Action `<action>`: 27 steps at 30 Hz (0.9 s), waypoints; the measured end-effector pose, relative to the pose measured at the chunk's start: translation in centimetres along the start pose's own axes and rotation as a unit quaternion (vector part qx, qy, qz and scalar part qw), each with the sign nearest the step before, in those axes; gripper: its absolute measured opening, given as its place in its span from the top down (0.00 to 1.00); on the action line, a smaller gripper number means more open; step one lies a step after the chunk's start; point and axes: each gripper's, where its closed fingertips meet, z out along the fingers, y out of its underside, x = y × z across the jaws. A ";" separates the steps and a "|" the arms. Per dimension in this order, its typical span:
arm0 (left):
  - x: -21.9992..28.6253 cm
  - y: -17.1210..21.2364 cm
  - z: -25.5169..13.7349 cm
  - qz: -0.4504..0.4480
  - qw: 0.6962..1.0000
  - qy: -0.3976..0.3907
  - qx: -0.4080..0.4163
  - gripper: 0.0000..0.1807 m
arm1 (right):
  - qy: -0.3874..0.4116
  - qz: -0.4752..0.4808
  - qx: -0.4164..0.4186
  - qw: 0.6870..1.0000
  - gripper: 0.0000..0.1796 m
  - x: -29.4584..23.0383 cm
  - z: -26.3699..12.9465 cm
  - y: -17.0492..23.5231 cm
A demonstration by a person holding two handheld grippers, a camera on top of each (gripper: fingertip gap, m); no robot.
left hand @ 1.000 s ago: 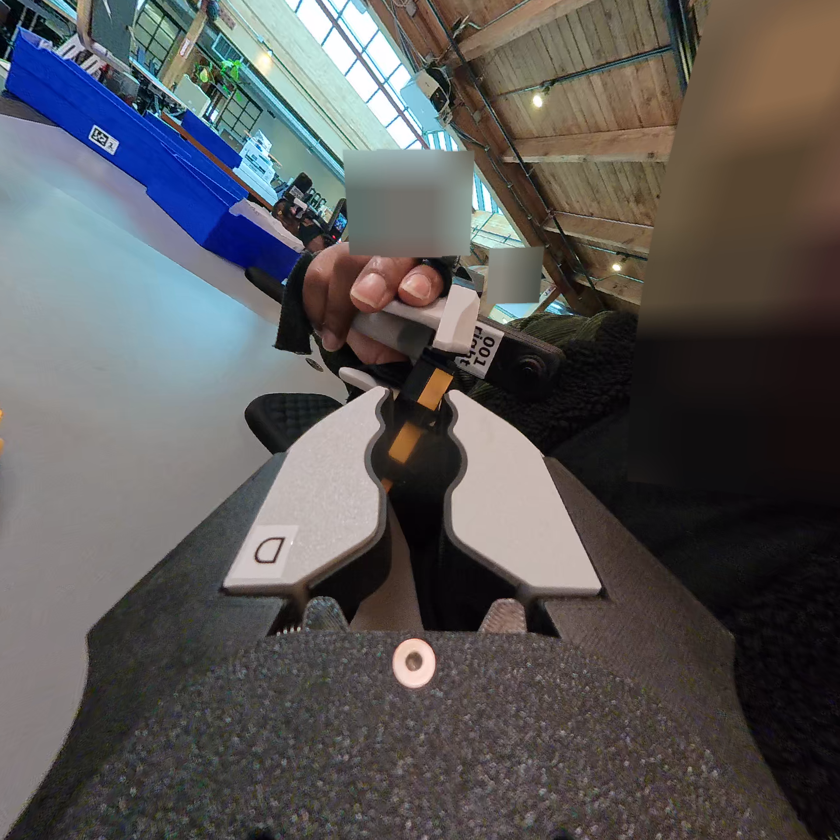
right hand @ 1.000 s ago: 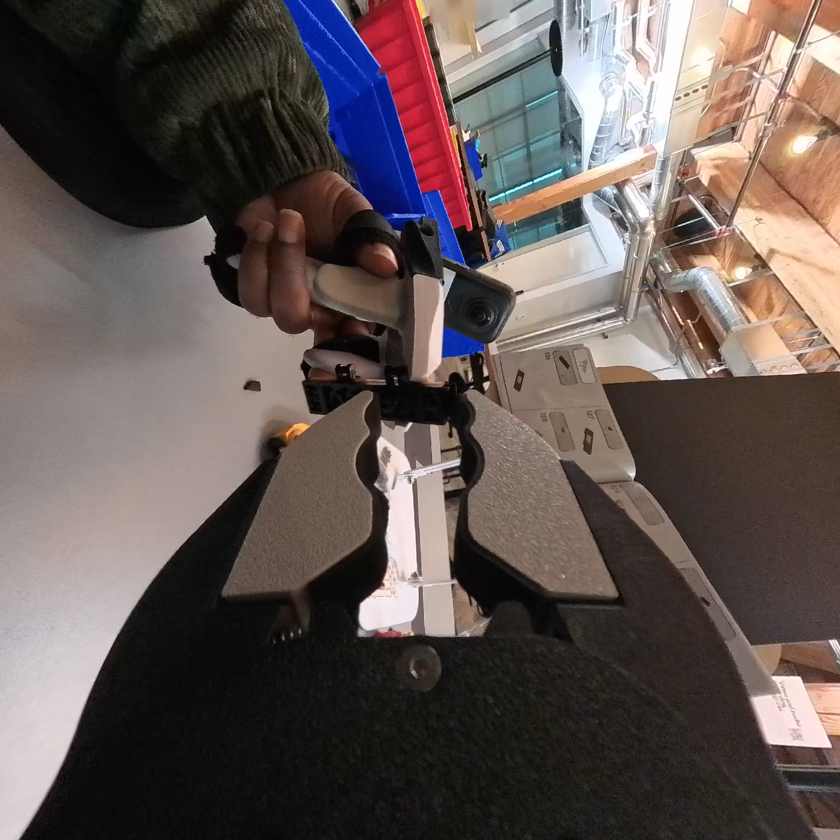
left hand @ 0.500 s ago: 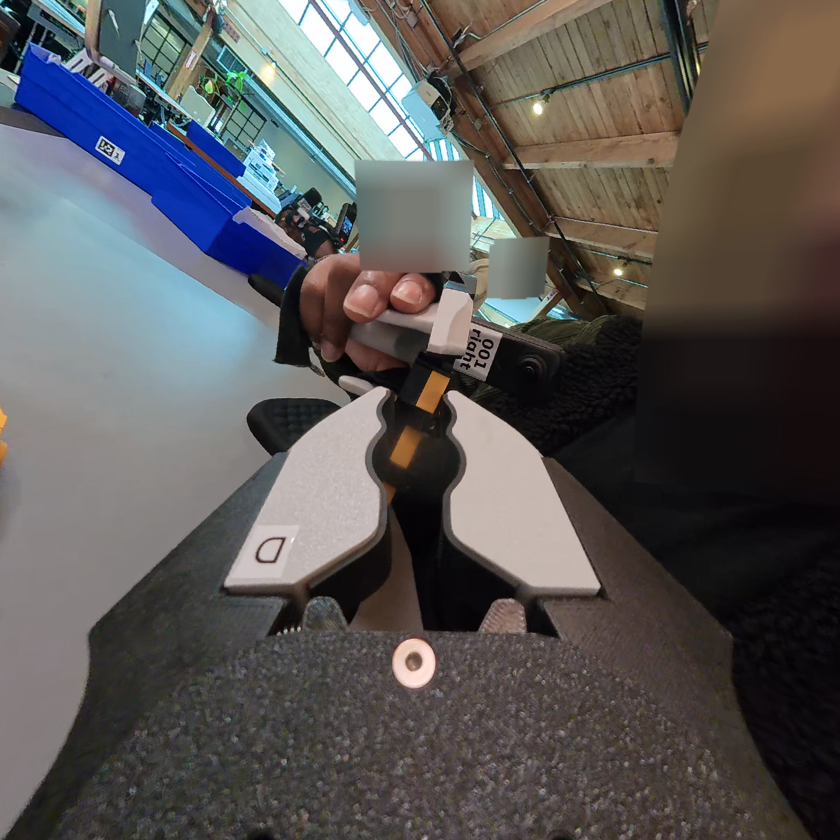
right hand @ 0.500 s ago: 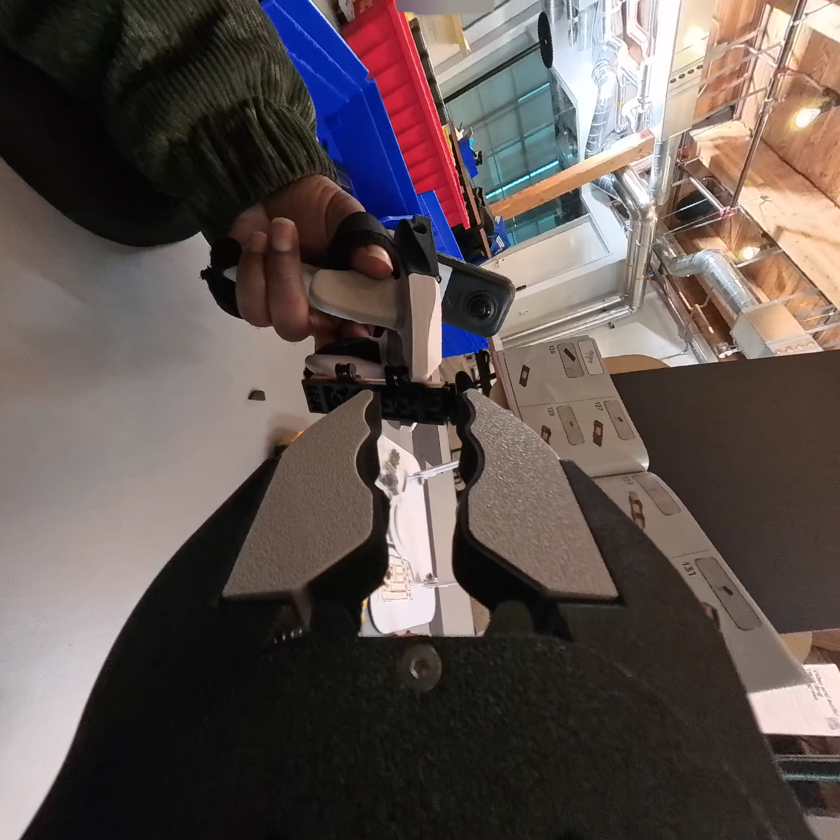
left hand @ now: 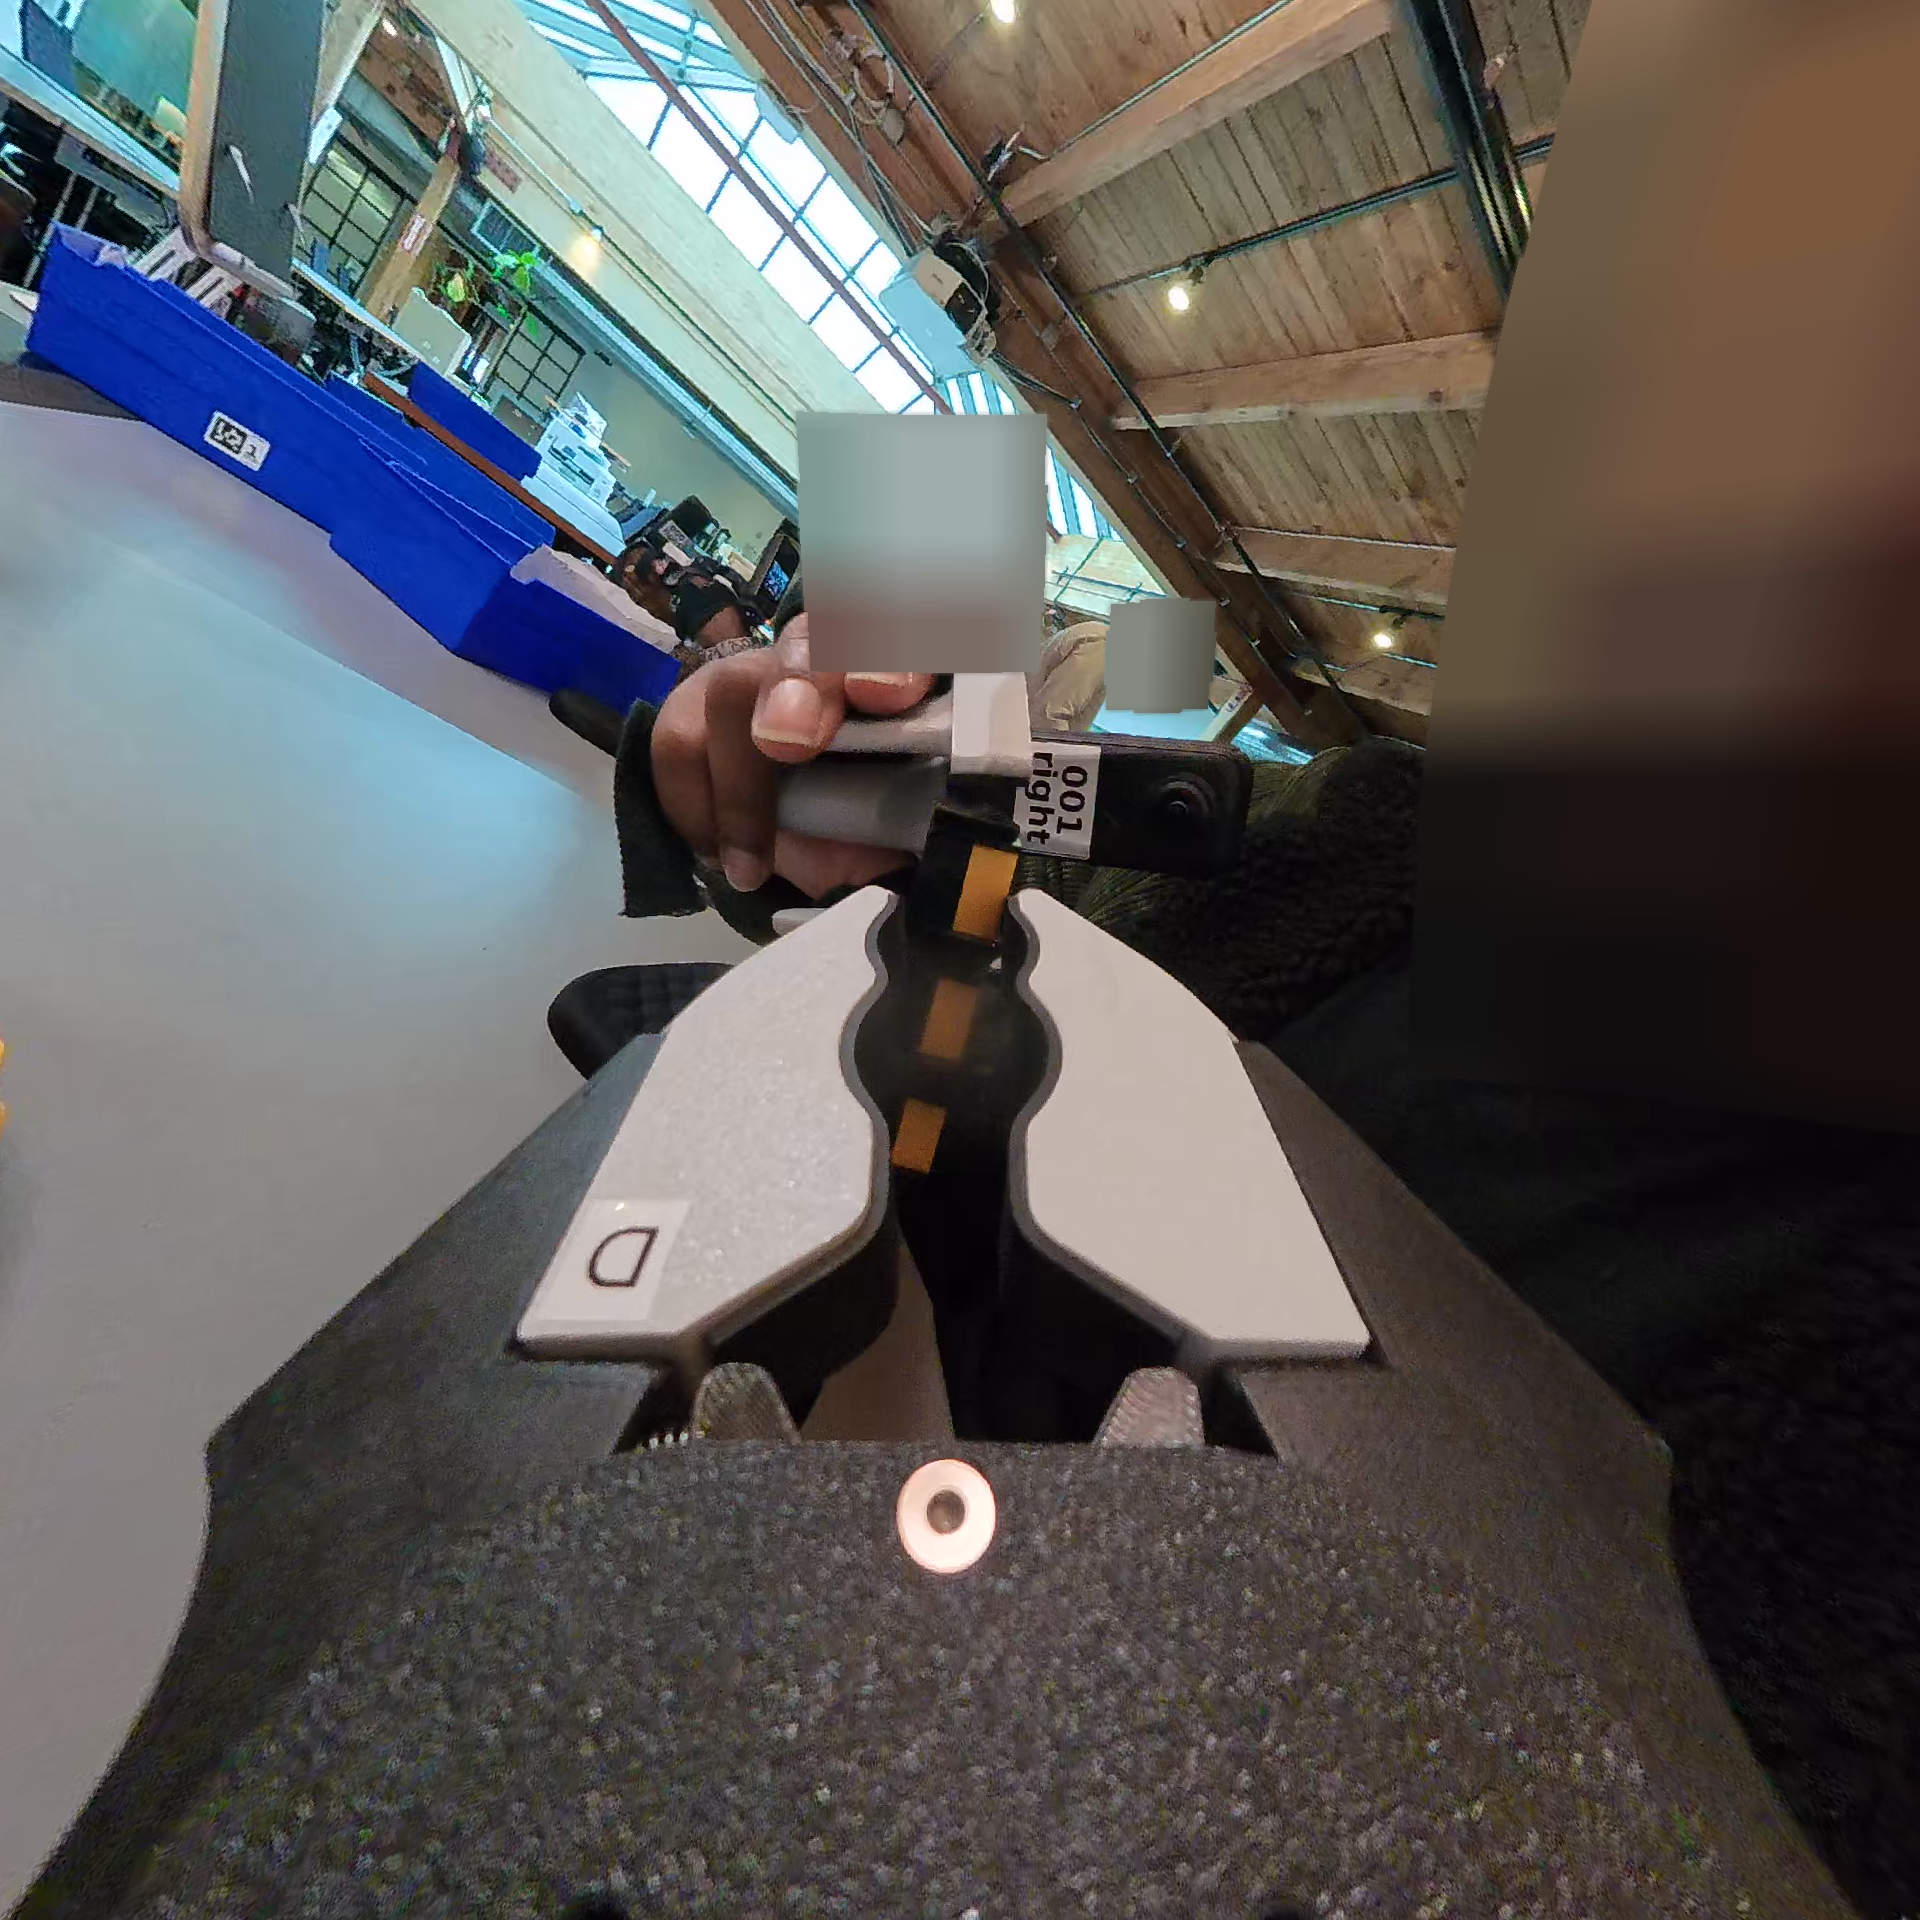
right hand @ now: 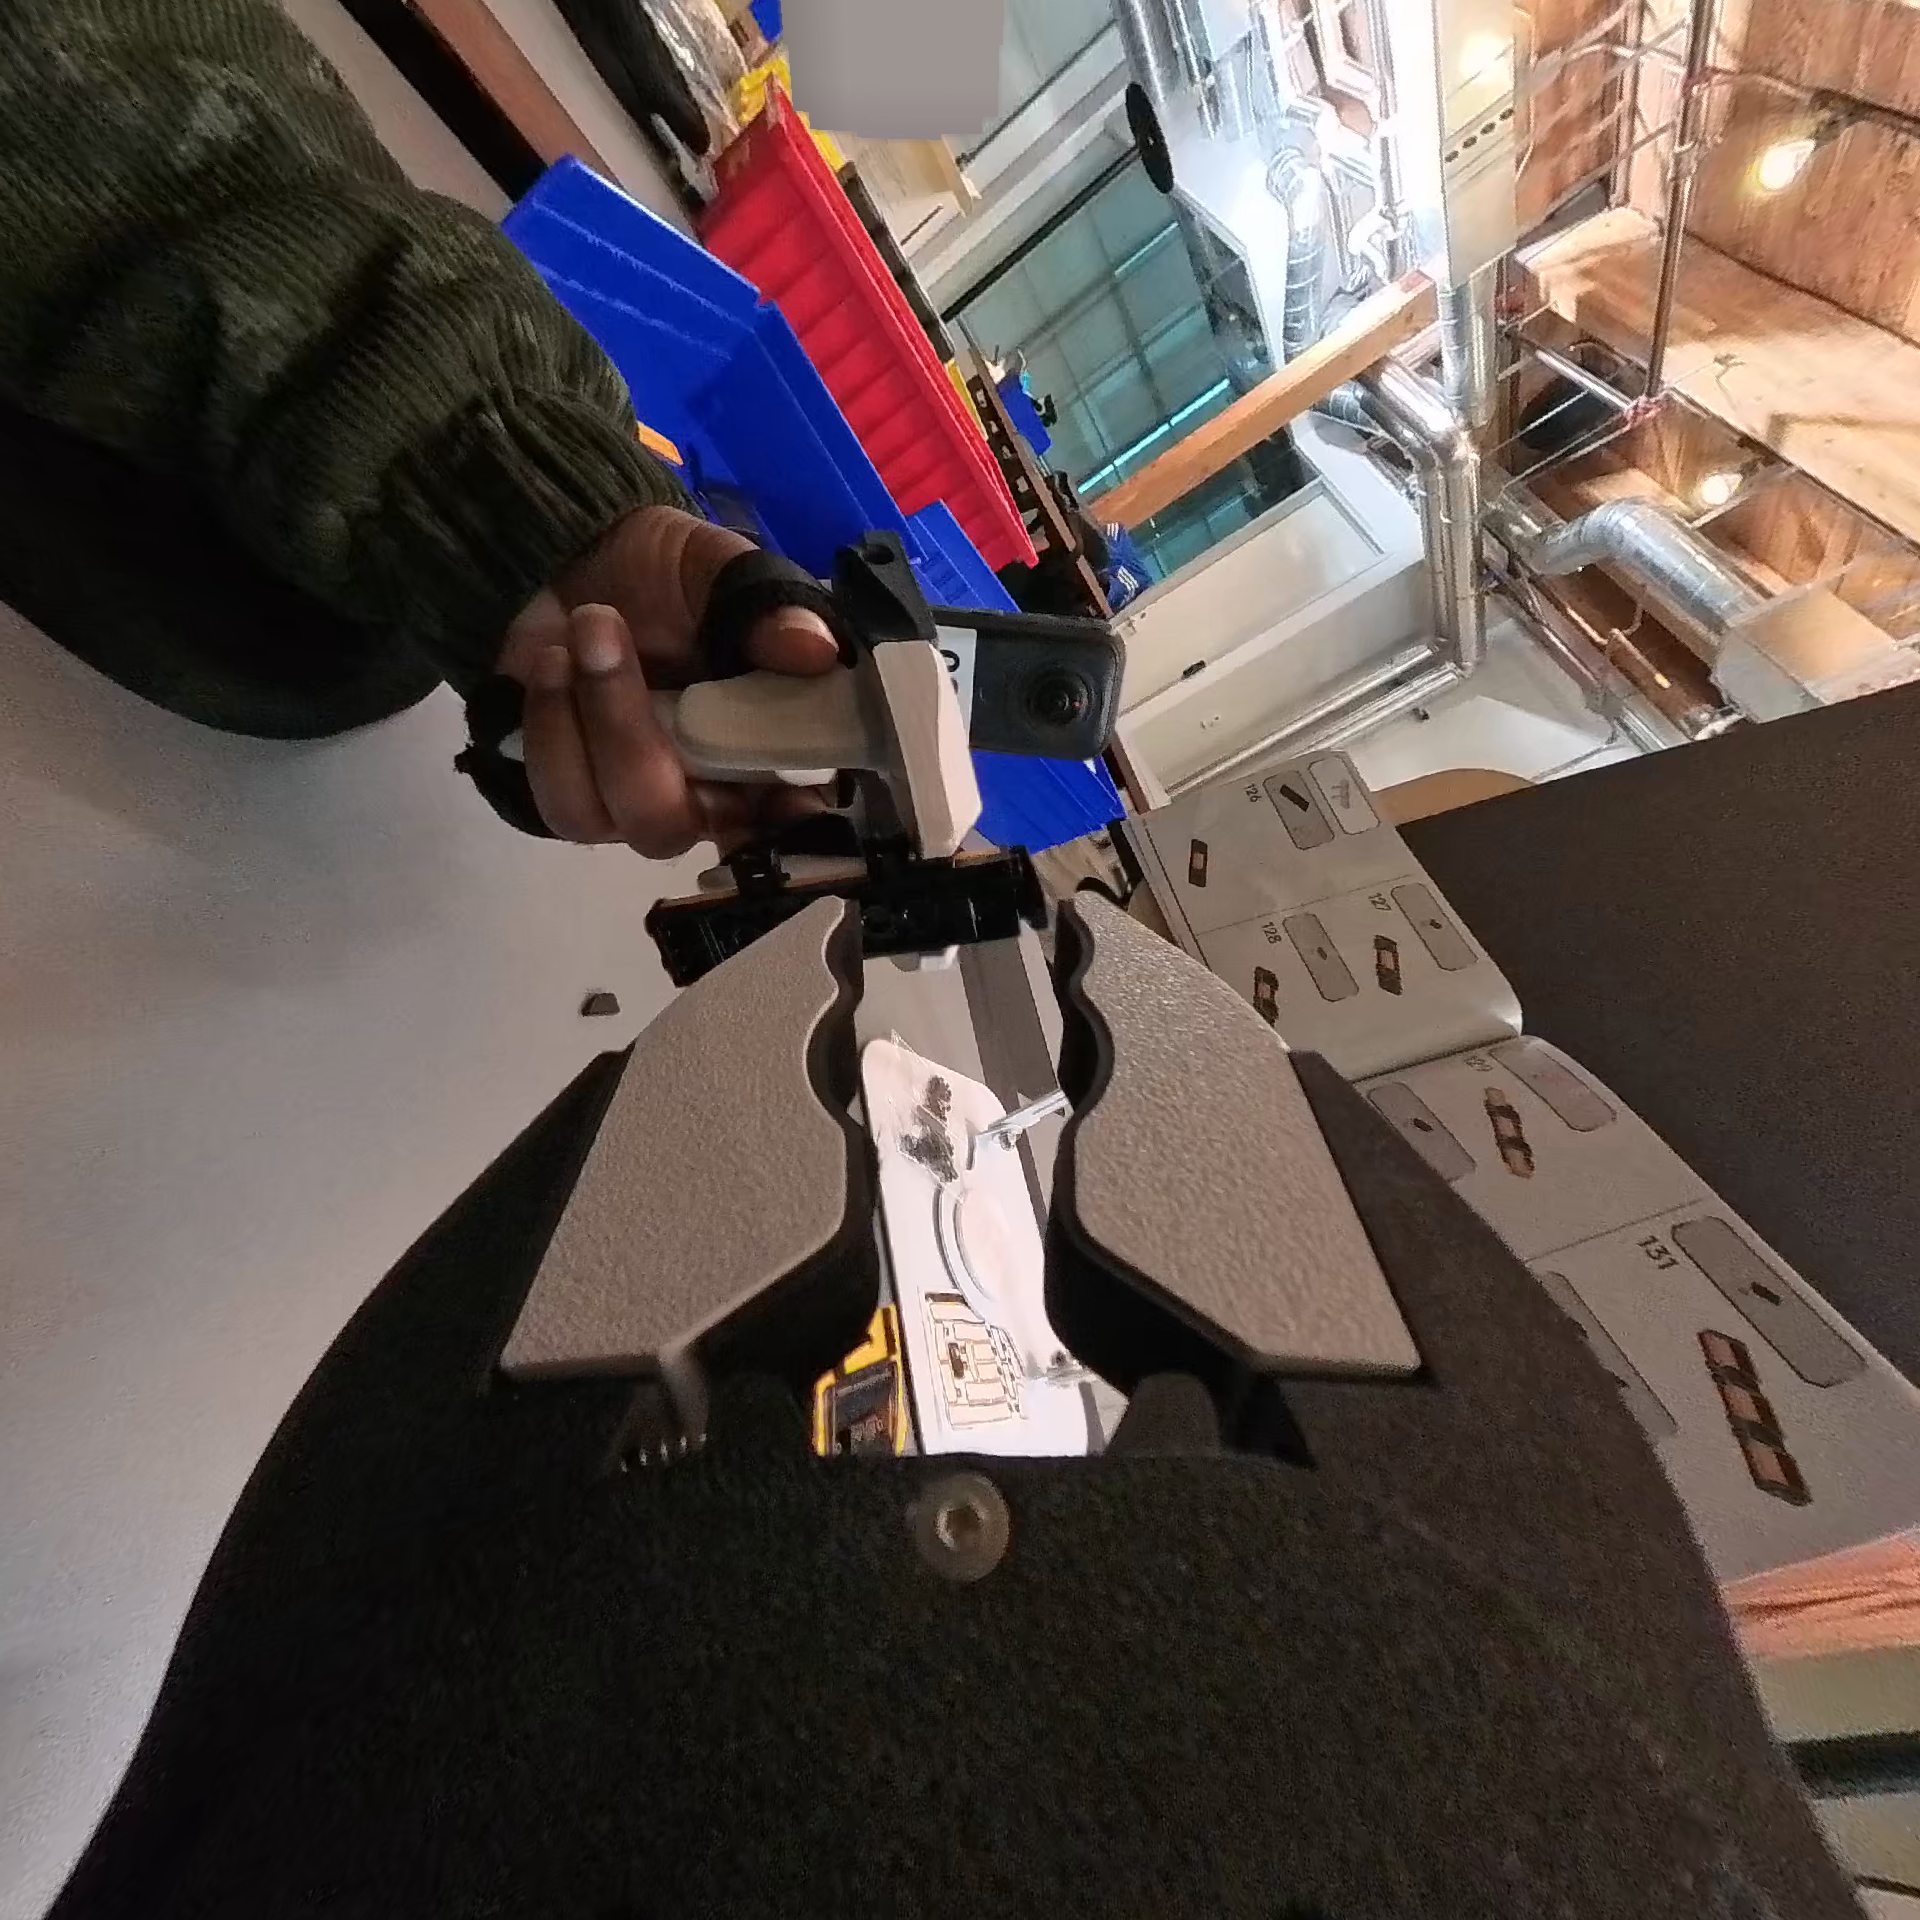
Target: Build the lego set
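**Both hand-held grippers meet on one black-and-orange lego piece, held up off the surface**

Left wrist view: the left hand-held gripper [left hand: 951,940] has its grey fingers [left hand: 748,1122] drawn close, pinching at the tips a narrow black lego assembly [left hand: 961,987] with orange tiles along it. The assembly runs lengthwise down the gap between the fingers. Just beyond, a hand [left hand: 748,769] holds the other gripper, whose camera faces this way. Compared with a second ago, the orange strip stands more upright in the gap and more of it shows. The pale surface [left hand: 260,831] slopes away to the left, with blue bins [left hand: 312,468] at its far edge.

Right wrist view: the right hand-held gripper [right hand: 951,935] has dark fingers [right hand: 727,1164] partly spread, with its tips on either side of the black lego assembly [right hand: 914,909]; whether they press it, I cannot tell. Behind it the left hand [right hand: 644,717], in a green sleeve [right hand: 260,364], grips its tool. Through the gap lie a white sheet [right hand: 966,1247] and a yellow piece [right hand: 862,1392]. An open instruction booklet [right hand: 1351,935] lies to the right and has come further into view than before.

The piece appears to be turned for alignment, probably ahead of joining or handing over.
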 end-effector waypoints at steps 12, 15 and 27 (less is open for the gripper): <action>0.4 0.3 0.0 0.016 1.000 0.005 -0.012 0.91 | -0.030 0.026 -0.005 0.999 0.79 -0.2 -0.4 0.4; 0.1 0.5 0.0 0.013 1.000 -0.002 -0.019 0.91 | -0.034 0.001 -0.014 0.999 0.78 0.0 -0.6 0.5; 0.3 -0.3 0.3 -0.016 1.000 0.011 0.011 0.91 | -0.044 -0.044 -0.036 0.997 0.40 -2.3 1.5 0.5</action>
